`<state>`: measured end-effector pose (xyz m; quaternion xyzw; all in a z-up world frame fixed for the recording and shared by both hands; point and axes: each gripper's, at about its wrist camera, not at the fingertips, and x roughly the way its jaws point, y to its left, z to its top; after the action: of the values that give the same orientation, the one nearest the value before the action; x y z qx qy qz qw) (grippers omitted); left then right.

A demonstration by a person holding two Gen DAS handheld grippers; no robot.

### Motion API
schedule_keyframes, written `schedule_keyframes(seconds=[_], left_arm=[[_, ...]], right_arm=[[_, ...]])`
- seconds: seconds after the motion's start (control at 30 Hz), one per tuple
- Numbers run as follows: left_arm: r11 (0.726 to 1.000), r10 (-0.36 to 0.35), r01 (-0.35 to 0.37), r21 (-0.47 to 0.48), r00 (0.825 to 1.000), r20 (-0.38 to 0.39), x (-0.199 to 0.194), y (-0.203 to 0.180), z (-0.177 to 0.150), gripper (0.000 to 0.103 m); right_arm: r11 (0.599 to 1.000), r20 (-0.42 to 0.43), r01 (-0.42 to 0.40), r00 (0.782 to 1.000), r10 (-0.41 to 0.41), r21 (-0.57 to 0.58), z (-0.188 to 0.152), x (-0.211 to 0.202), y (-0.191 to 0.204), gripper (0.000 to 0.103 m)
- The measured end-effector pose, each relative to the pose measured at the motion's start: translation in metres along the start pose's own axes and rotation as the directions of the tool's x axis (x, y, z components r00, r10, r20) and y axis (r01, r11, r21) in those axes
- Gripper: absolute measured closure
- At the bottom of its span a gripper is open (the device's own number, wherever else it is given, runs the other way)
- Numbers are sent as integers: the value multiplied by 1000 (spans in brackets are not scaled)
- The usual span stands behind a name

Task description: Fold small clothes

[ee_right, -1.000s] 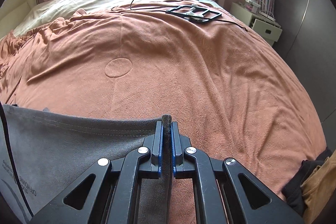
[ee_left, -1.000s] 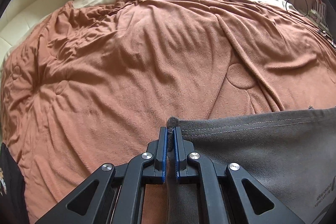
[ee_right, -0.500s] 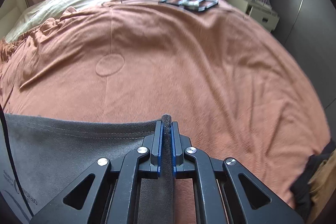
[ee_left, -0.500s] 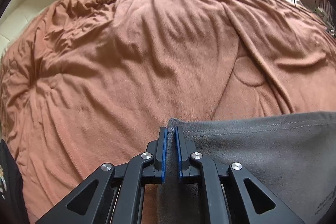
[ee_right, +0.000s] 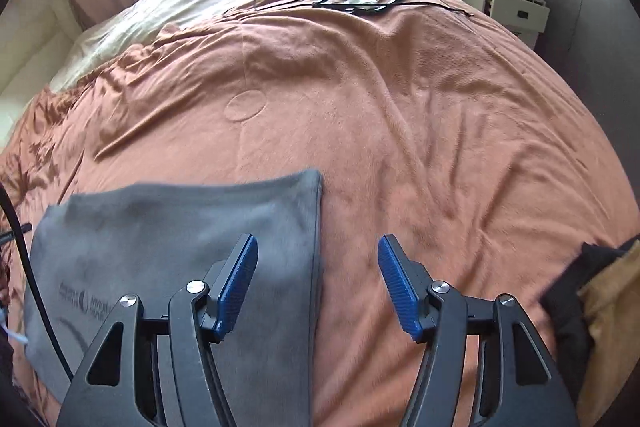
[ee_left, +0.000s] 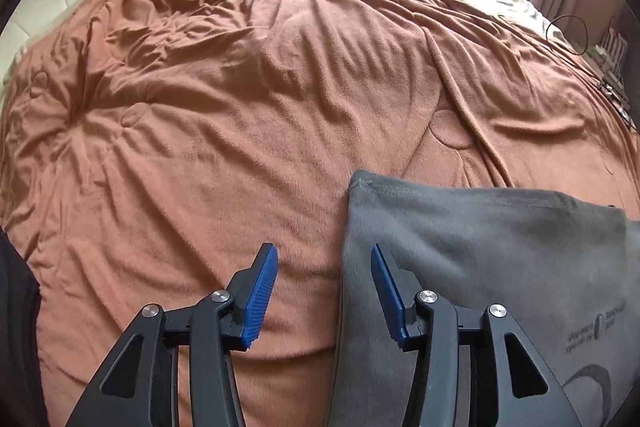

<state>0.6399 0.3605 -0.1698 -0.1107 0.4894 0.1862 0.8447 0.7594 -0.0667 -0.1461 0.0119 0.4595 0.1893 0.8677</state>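
rumpled brown blanket (ee_left: 240, 107) bears grey cloth (ee_left: 480, 247); both hand-held grippers (ee_left: 324, 291) (ee_right: 318, 283) gape wide, empty.

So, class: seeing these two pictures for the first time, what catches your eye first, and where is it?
A flat grey fleece garment lies at the near edge of a rumpled rust-orange blanket. The left claw and right claw gape open over its two sides, holding nothing.
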Motion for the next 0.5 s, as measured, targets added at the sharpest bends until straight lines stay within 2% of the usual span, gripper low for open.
schedule_keyframes(seconds=[0.2,0.5], left_arm=[[997,-78,77,-19,997,-4,-31,13,-35,52],[991,-137,137,-13,990,-16,-72,27,-87,52]], right_arm=[[999,-30,-18,999,17,-26,-32,-35,-3,42],[998,-35,-60,998,60,8,-77,-81,-11,42]])
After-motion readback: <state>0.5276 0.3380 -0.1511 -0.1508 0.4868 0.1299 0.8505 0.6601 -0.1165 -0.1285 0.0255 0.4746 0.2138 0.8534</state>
